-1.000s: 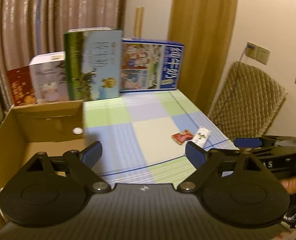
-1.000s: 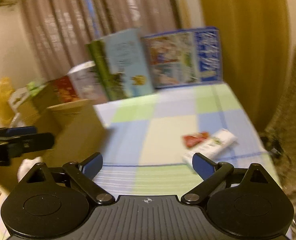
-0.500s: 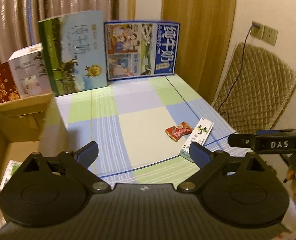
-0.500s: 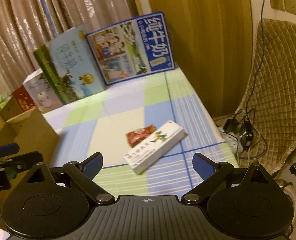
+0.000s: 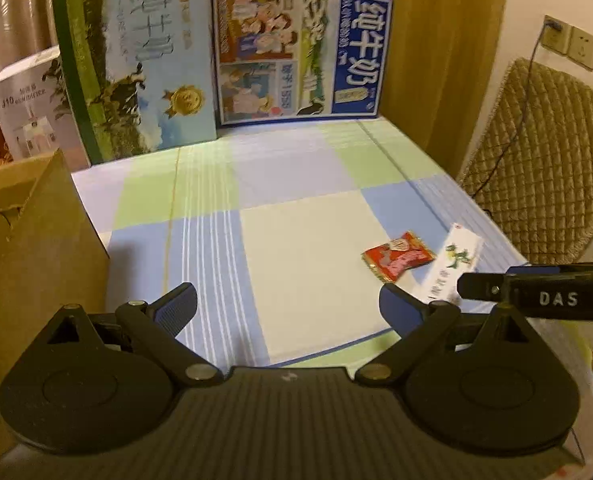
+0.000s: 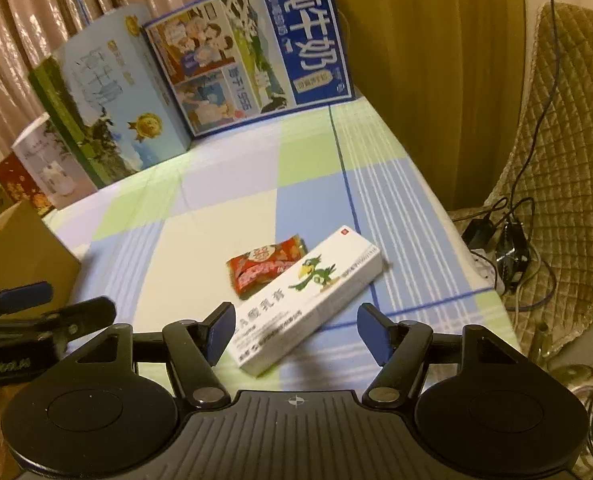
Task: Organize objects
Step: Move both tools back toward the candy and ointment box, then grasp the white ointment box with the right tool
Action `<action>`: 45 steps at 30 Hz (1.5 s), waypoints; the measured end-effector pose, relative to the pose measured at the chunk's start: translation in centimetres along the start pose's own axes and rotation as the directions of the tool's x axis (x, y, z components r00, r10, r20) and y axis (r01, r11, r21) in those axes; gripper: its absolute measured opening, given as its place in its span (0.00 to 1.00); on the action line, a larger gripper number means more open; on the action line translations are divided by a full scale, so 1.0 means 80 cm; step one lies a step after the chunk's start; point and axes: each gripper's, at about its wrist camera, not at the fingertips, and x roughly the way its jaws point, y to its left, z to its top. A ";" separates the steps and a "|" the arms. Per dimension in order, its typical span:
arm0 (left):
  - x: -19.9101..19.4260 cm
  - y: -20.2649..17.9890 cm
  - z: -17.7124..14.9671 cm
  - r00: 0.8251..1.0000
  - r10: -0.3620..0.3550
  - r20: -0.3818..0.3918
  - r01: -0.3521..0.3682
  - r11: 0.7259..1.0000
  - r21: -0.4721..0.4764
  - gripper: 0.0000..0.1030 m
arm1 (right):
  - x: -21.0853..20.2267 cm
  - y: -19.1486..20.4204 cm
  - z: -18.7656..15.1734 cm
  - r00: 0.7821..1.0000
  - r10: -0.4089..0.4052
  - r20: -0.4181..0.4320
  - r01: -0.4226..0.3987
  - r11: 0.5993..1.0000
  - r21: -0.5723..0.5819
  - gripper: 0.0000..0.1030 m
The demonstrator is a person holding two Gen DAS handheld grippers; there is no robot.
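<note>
White carton [image 6: 308,300] at lower centre, red sachet [image 6: 266,266] touching it; right gripper [image 6: 294,330], jaws apart, has closed in to straddle its near end, probably for pickup. Left gripper [image 5: 288,308] apart, empty.

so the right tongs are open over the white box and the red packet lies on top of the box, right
Not quite: the red packet lies on the cloth beside the white box, not on top. The right wrist view shows it. The right tongs are open over the box.
</note>
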 end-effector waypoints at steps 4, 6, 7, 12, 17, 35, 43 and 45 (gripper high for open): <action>0.016 0.006 0.002 1.000 -0.006 -0.021 0.006 1.000 -0.009 0.93 | 0.031 -0.004 0.007 1.000 -0.025 -0.004 0.025 0.999 0.038 0.64; 0.018 0.008 0.003 1.000 -0.008 -0.019 0.008 1.000 -0.011 0.93 | 0.044 -0.004 0.009 0.999 -0.046 -0.008 0.046 0.998 0.035 0.64; 0.019 0.008 0.003 1.000 -0.007 -0.018 0.006 1.000 -0.010 0.93 | 0.050 -0.004 0.010 0.998 -0.057 -0.009 0.057 0.998 0.033 0.64; 0.023 0.016 0.001 0.999 -0.005 -0.031 0.004 1.000 -0.019 0.93 | 0.074 0.003 0.010 0.995 -0.102 -0.018 0.102 0.995 -0.012 0.64; 0.023 0.019 -0.003 0.999 -0.007 -0.038 0.007 1.000 -0.013 0.93 | 0.081 0.013 0.008 0.995 -0.101 -0.020 0.098 0.989 -0.107 0.47; 0.060 -0.032 0.002 0.997 -0.073 -0.007 0.074 0.997 0.027 0.84 | 0.053 -0.037 0.004 0.999 -0.034 0.018 0.036 0.990 -0.134 0.35; 0.099 -0.053 0.011 0.997 -0.082 0.001 0.082 0.996 0.017 0.80 | 0.044 -0.056 -0.004 0.998 -0.055 0.009 0.056 0.984 -0.169 0.53; 0.110 -0.056 0.013 0.997 -0.071 0.005 0.071 0.997 0.014 0.74 | 0.043 -0.058 -0.007 0.998 -0.063 0.018 0.065 0.982 -0.180 0.47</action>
